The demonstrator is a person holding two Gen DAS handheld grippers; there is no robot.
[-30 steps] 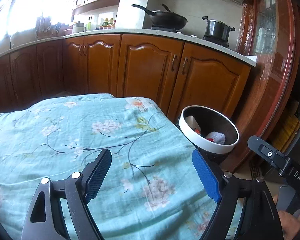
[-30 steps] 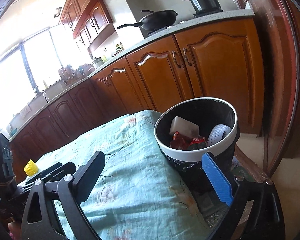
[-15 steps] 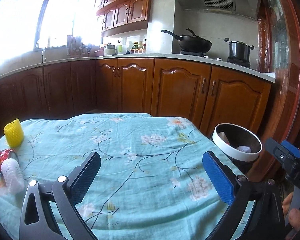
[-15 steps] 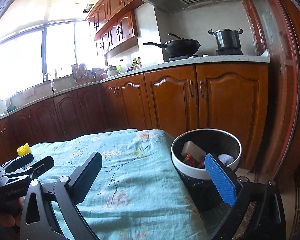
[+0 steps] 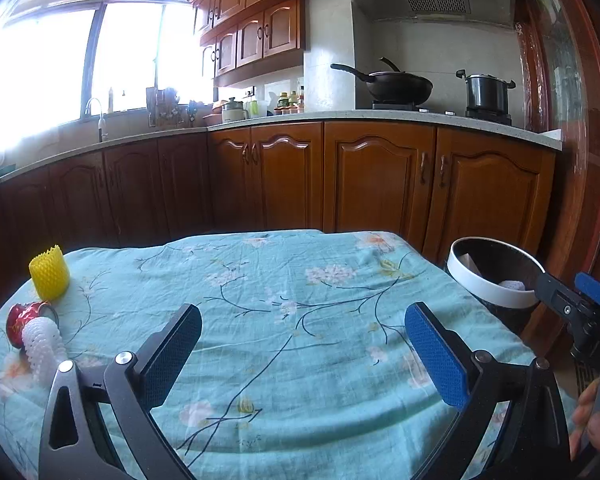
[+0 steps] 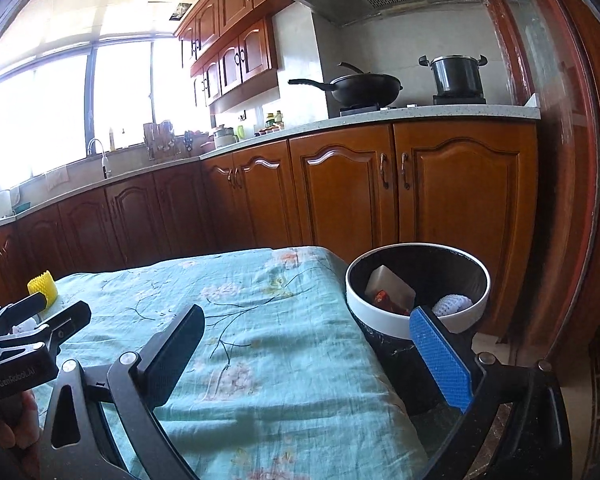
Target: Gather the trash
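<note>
Left wrist: both claws (image 5: 302, 354) (image 6: 312, 356) spread, empty; yellow cup (image 5: 49, 271), crushed can (image 5: 25, 318) far left.

Wrinkled cotton tablecloth (image 5: 300, 300); glossy wooden cabinets (image 5: 376, 184); foam-mesh sleeve (image 5: 44, 348).

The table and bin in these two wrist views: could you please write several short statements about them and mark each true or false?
1. The yellow foam net stands on the tablecloth. True.
2. The bin is empty. False: it holds a pale block, a red wrapper and a white foam net.
3. The left gripper holds a piece of trash. False: its jaws are wide open with nothing between them.
4. The red can lies on its side beside a white foam net. True.
5. The right gripper is open and empty. True.
</note>
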